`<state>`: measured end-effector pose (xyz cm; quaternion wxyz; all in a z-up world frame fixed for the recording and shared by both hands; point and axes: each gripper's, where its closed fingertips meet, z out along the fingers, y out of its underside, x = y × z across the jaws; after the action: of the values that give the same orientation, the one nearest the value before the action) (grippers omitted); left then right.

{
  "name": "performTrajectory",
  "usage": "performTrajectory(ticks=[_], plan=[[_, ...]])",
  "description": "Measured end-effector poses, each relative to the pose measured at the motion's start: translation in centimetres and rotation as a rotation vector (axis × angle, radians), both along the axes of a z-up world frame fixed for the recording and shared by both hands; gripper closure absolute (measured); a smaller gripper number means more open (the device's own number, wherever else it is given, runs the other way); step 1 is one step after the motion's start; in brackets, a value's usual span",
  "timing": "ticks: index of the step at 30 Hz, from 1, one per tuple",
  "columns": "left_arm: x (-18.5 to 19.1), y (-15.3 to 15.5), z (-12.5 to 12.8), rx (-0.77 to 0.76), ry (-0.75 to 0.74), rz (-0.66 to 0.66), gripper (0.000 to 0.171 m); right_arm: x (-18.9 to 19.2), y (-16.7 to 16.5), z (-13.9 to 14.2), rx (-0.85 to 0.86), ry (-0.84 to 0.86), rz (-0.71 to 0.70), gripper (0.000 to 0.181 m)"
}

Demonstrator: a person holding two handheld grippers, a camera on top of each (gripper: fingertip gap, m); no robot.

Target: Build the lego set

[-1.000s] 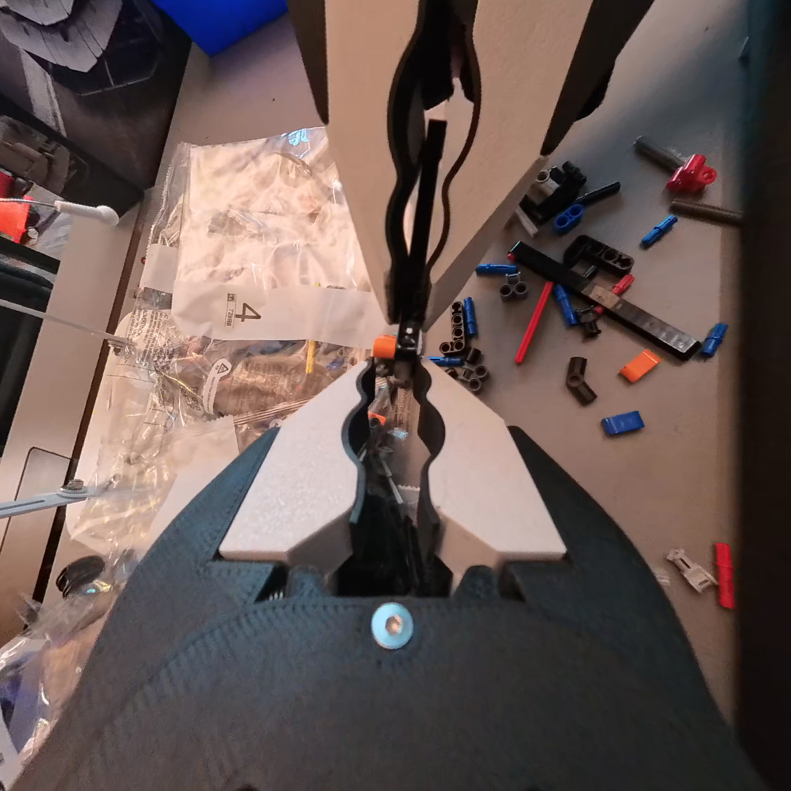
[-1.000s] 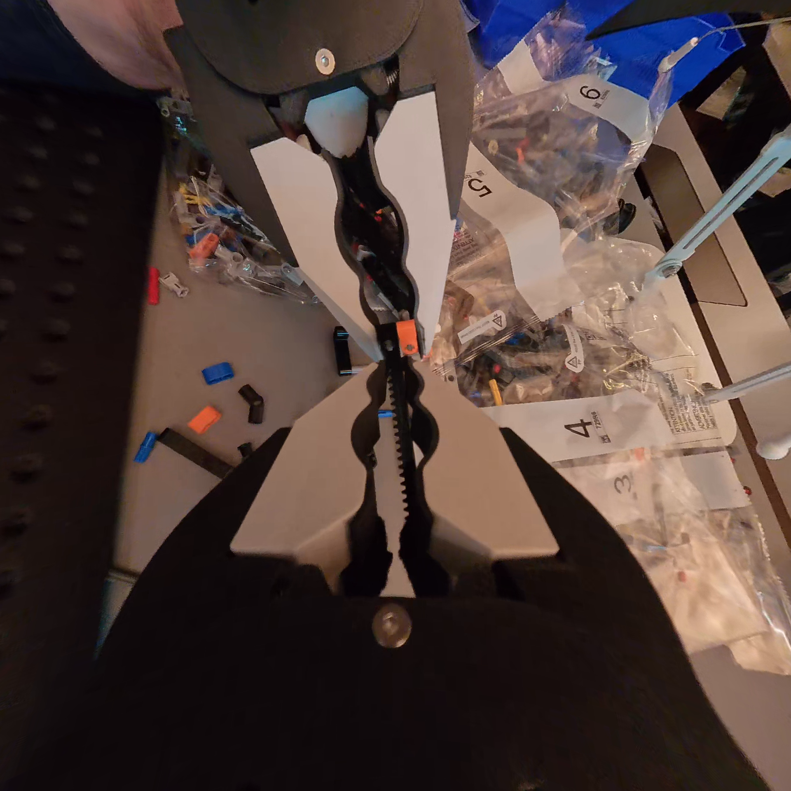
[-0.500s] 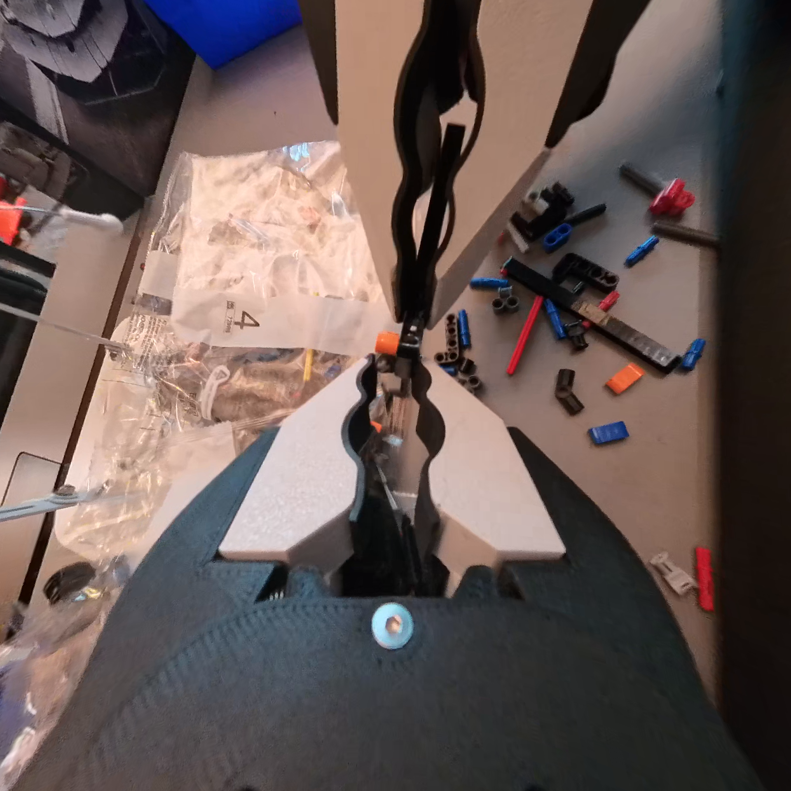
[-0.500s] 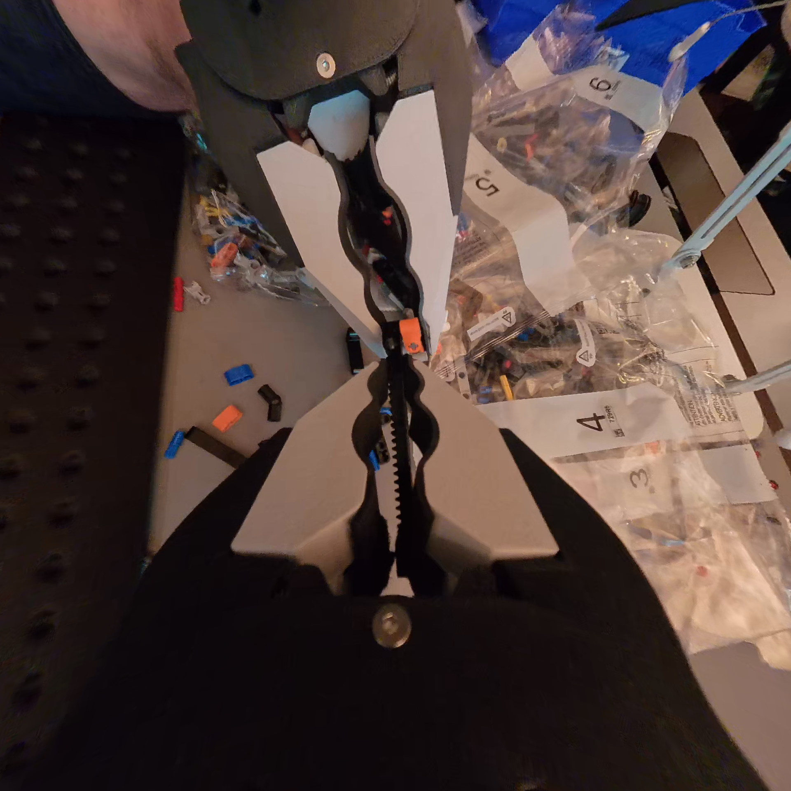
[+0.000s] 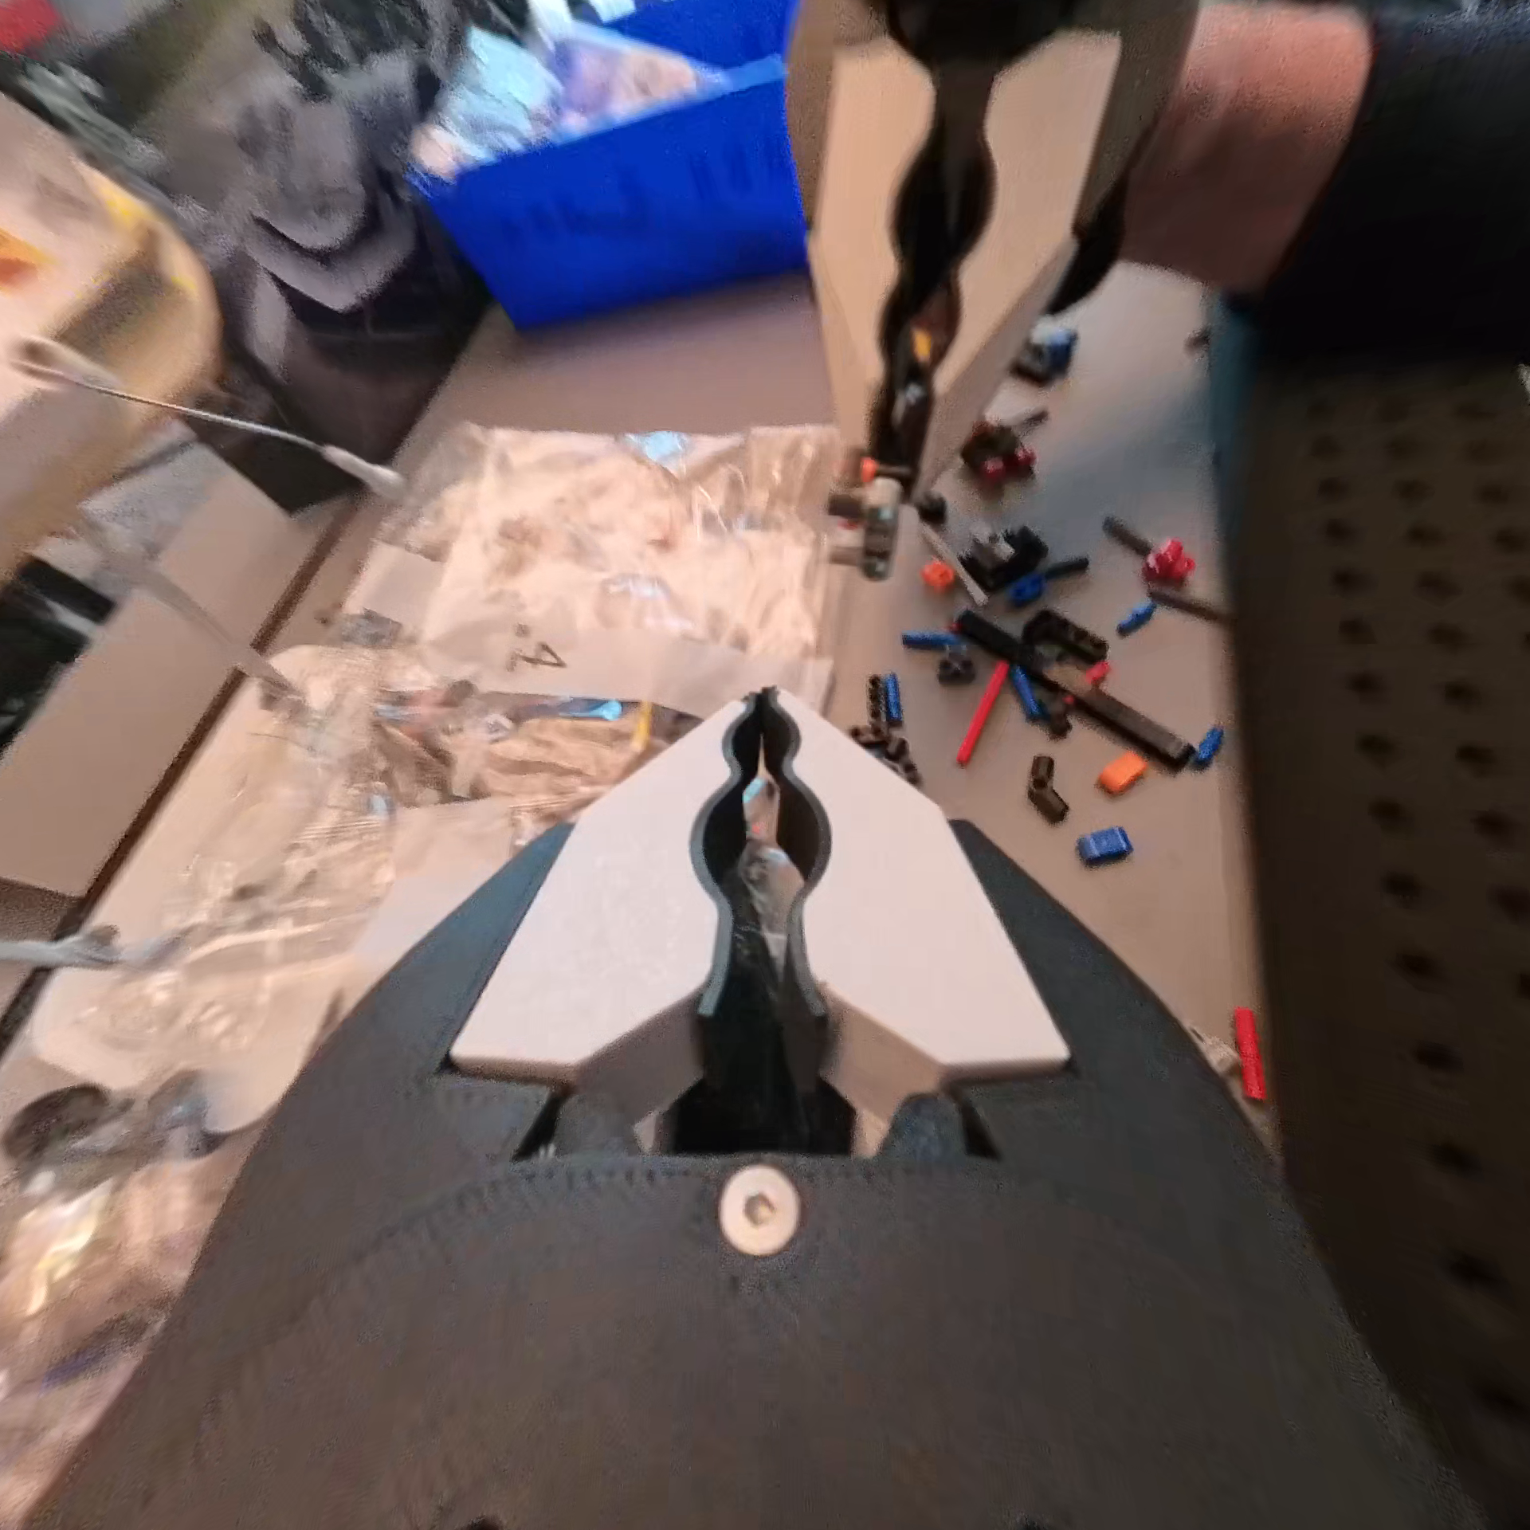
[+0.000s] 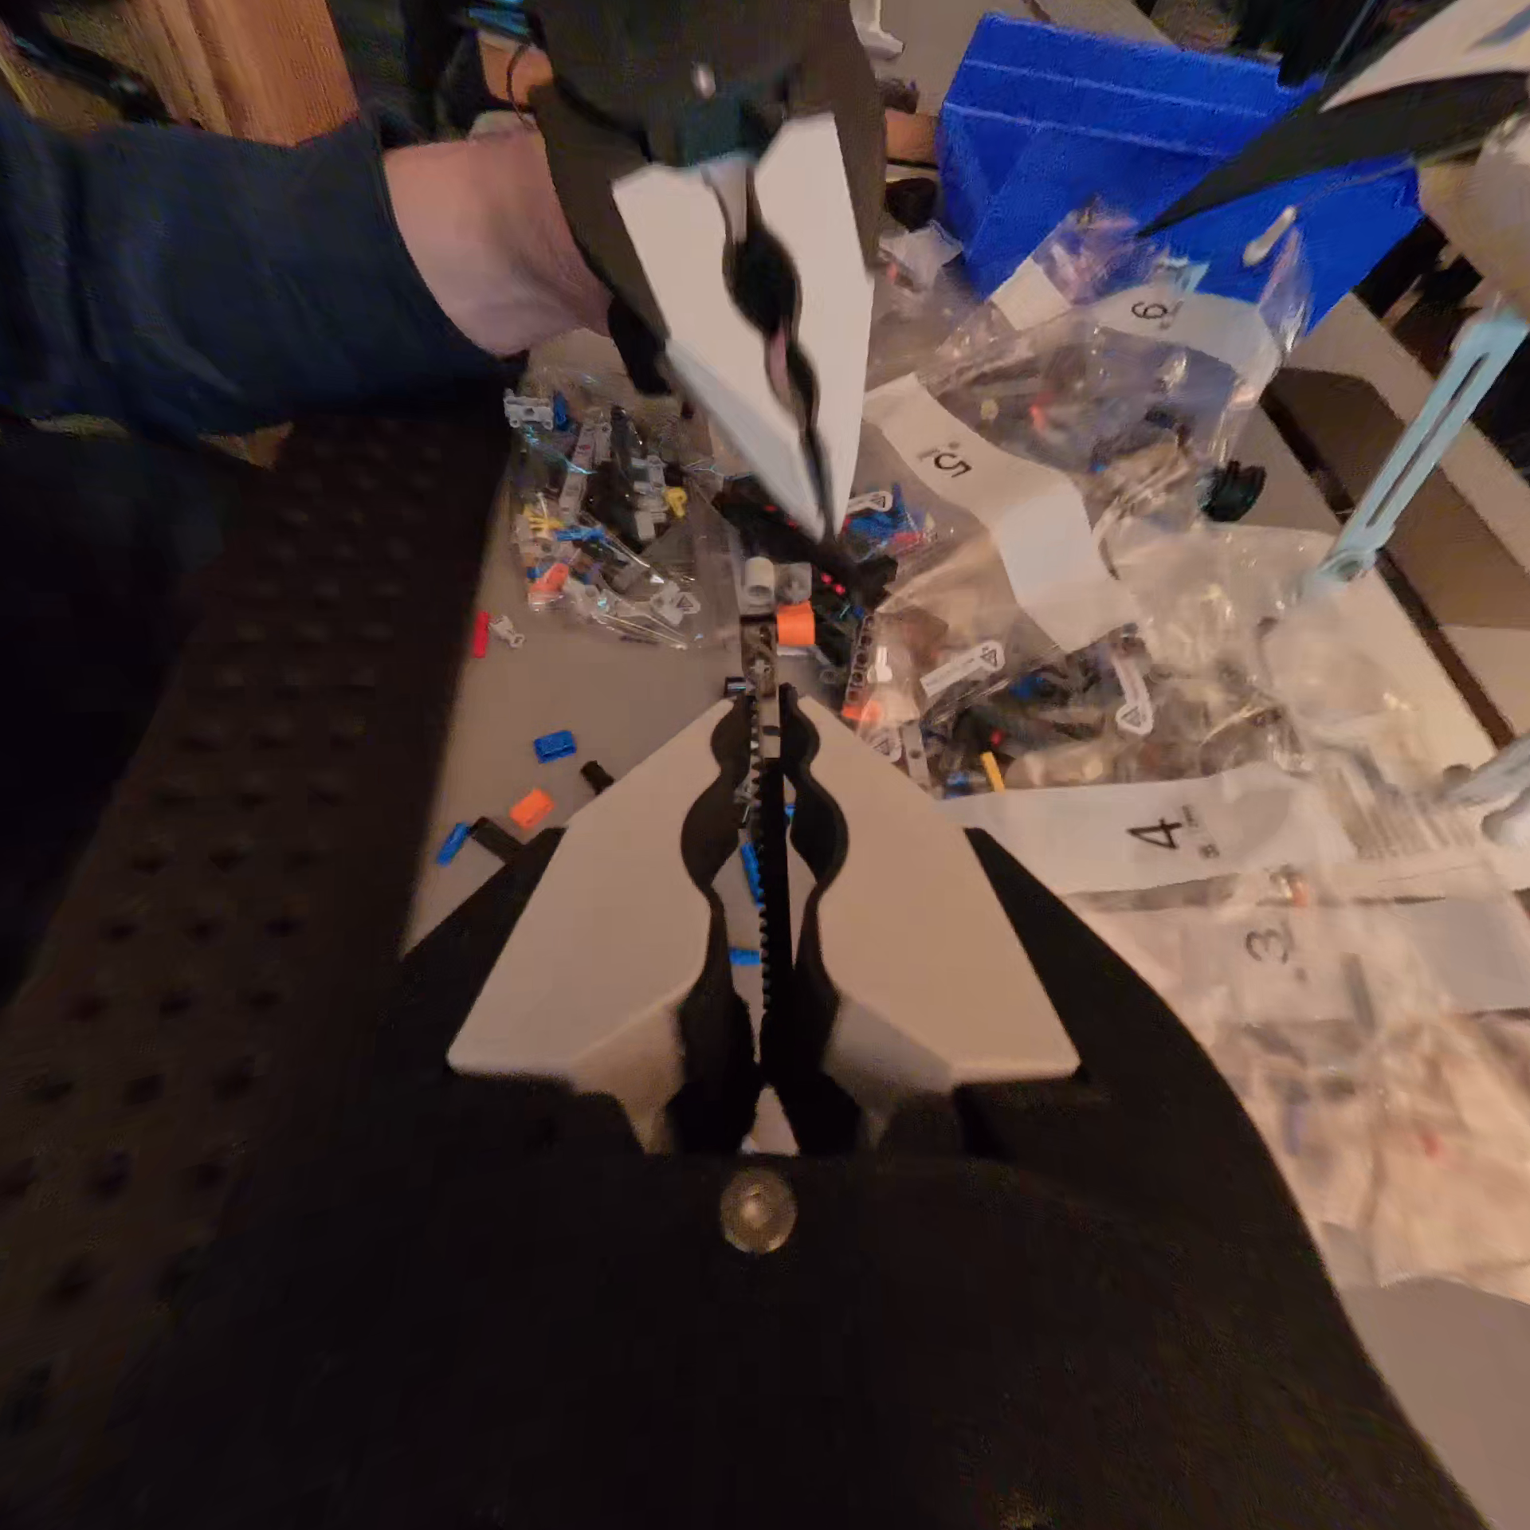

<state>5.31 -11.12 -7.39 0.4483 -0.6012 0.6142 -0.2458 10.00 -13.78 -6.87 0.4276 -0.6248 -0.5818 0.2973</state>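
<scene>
Right gripper (image 6: 762, 712): clenched on toothed black rack assembly (image 6: 766, 662), orange stud at its tip.
Left gripper (image 5: 766, 700): closed, holding nothing.
Bags (image 6: 1159, 836): crinkled clear plastic, numbered paper labels, at 3 o'clock.

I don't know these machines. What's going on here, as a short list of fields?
Setting: grey table strewn with loose building pieces and clear numbered bags
Right claw: shut on a black toothed bar whose far end carries an orange piece and grey parts
Left claw: shut, holding nothing, apart from the bar
Behind: blue bin
Person: a hand in a dark sleeve holds the left claw
</scene>
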Motion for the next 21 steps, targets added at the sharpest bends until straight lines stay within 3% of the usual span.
performTrajectory(ticks=[3,10,12,21], plan=[[1.6,-1.5,-2.4,-0.045,0.074,-0.076,0.171,-0.5,0.3,-2.1,0.006,-0.088,-0.008,0.177],[2.9,-2.0,-2.9,-0.108,0.048,-0.099,0.141,-0.9,0.3,-2.4,0.021,-0.091,-0.004,0.177],[3.3,-2.0,-2.7,-0.095,0.037,-0.100,0.155,-1.0,0.2,-2.9,0.028,-0.112,-0.001,0.177],[2.8,-1.2,-2.6,-0.019,0.068,-0.061,0.156,-1.1,0.8,-2.3,0.069,-0.097,-0.042,0.175]])
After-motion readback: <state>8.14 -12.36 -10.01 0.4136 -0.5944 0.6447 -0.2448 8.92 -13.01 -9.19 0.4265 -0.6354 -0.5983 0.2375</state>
